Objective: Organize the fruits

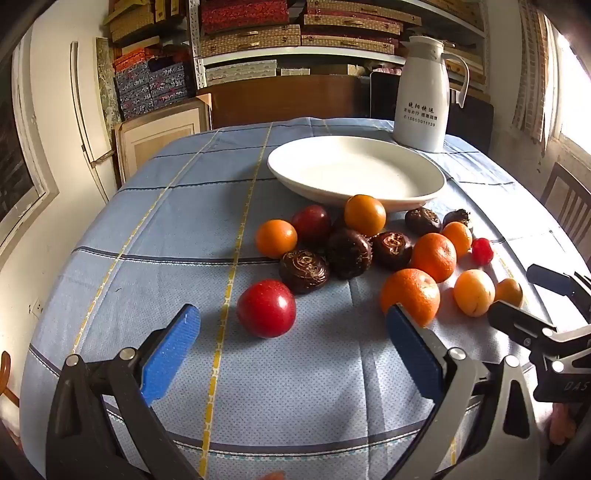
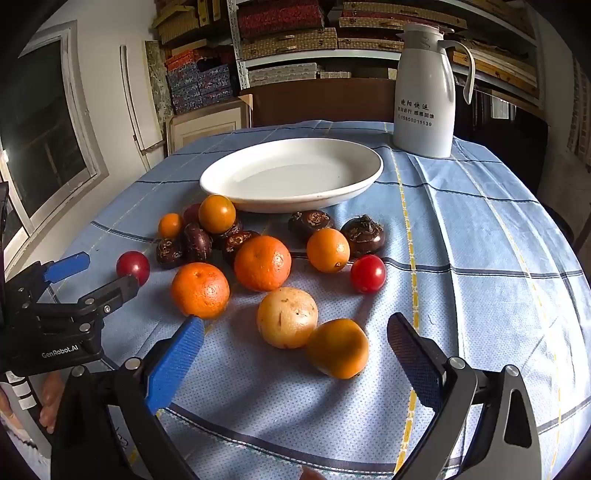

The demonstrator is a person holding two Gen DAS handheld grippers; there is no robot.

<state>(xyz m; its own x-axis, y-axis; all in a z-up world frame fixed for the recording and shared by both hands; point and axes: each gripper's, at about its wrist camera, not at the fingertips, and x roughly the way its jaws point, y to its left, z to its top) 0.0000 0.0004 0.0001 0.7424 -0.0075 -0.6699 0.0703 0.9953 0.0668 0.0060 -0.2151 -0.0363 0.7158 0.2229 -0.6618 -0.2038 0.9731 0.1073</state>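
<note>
Loose fruit lies on a blue checked tablecloth in front of an empty white plate [image 1: 356,171] [image 2: 291,173]. Closest to my left gripper [image 1: 291,328] is a red round fruit [image 1: 266,308], with an orange mandarin [image 1: 410,295] at its right finger. That gripper stands open and holds nothing. My right gripper [image 2: 295,336] is also open; a pale yellow fruit [image 2: 287,317] and an orange fruit [image 2: 338,349] lie just ahead between its fingers, untouched. Farther back lie mandarins [image 2: 263,263], several dark brown water chestnuts [image 2: 364,234] and a small red fruit [image 2: 367,273].
A white thermos jug [image 1: 423,94] [image 2: 424,90] stands behind the plate at the right. Shelves of boxes [image 1: 295,29] fill the back wall, and a wooden chair [image 1: 567,195] stands right of the table. The round table's edge [image 1: 92,236] drops off at the left.
</note>
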